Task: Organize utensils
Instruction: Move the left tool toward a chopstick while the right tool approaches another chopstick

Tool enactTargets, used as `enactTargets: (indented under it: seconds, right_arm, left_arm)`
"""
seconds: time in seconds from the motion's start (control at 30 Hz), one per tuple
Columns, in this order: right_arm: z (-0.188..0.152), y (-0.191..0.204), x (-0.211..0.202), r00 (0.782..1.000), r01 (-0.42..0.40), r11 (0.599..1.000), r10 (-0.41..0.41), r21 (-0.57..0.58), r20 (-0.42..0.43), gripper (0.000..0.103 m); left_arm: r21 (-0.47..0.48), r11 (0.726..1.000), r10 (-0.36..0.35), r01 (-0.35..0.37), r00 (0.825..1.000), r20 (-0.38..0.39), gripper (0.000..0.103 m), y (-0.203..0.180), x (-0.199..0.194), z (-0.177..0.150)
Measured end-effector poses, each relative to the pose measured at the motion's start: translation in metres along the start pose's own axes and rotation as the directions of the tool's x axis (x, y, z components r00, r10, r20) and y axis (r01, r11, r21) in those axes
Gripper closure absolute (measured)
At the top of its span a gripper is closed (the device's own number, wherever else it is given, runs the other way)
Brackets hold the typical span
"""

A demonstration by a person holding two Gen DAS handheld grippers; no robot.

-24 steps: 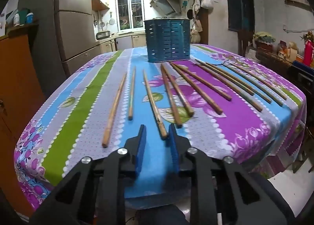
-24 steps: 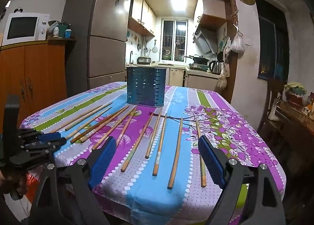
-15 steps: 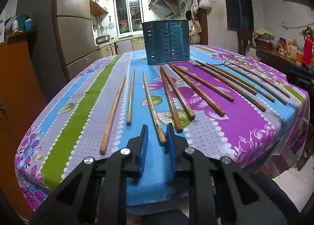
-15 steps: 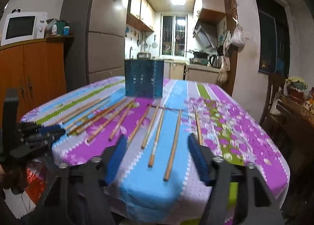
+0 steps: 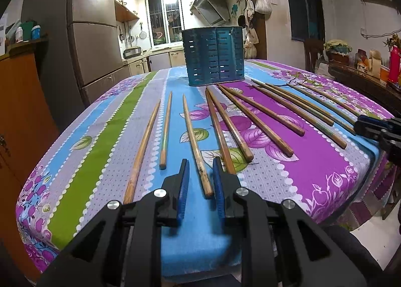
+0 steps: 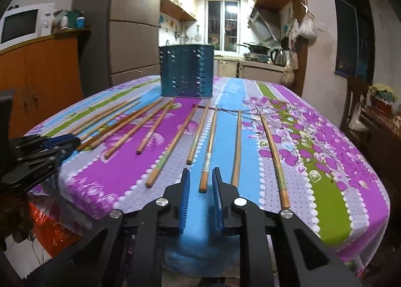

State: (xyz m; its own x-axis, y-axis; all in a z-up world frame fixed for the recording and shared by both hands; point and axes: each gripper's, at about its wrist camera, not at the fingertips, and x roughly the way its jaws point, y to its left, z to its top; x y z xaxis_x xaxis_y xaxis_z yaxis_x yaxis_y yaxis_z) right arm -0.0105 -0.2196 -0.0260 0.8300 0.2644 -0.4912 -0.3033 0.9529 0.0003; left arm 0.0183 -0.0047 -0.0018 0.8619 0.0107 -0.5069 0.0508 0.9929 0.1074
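Observation:
Several wooden chopsticks lie fanned out on the flowered tablecloth (image 5: 100,151) in front of a dark blue slotted holder (image 5: 213,56), which also shows in the right wrist view (image 6: 186,71). My left gripper (image 5: 201,161) hovers at the near table edge with its jaws a narrow gap apart. The near end of one chopstick (image 5: 195,141) shows in that gap, and the pads are not pressing on it. My right gripper (image 6: 201,170) stands the same way over the end of another chopstick (image 6: 209,154). Each gripper shows at the edge of the other's view.
A tall fridge (image 5: 95,44) and an orange cabinet (image 5: 20,99) stand left of the table, with a microwave (image 6: 22,24) on the cabinet. A dark sideboard (image 5: 363,81) with bottles runs along the right. The kitchen counter lies behind the holder.
The right gripper's jaws have narrowed from wide apart to a slim gap, and the left's have narrowed a little. Both grippers have come forward over the chopstick ends.

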Motion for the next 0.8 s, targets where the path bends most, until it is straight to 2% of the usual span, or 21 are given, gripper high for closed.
enactTargets:
  seconds: [0.23, 0.63, 0.8]
  right_arm:
    - [-0.0027, -0.0010, 0.0084, 1.000, 0.017, 1.000, -0.016, 0.018, -0.004, 0.087]
    - [-0.0065, -0.0005, 0.0095, 0.999, 0.012, 1.000, -0.012, 0.009, 0.037, 0.087]
    - [-0.0095, 0.0006, 0.0082, 0.998, 0.014, 1.000, -0.015, 0.007, 0.055, 0.090]
  left_arm:
    - [0.004, 1.000, 0.001, -0.001, 1.000, 0.002, 0.085, -0.0011, 0.0012, -0.0029]
    - [0.037, 0.999, 0.026, -0.030, 0.995, 0.096, 0.092, -0.0074, -0.0024, -0.0052]
    - [0.012, 1.000, 0.026, -0.027, 0.996, 0.086, 0.093, -0.0074, -0.0059, -0.0081]
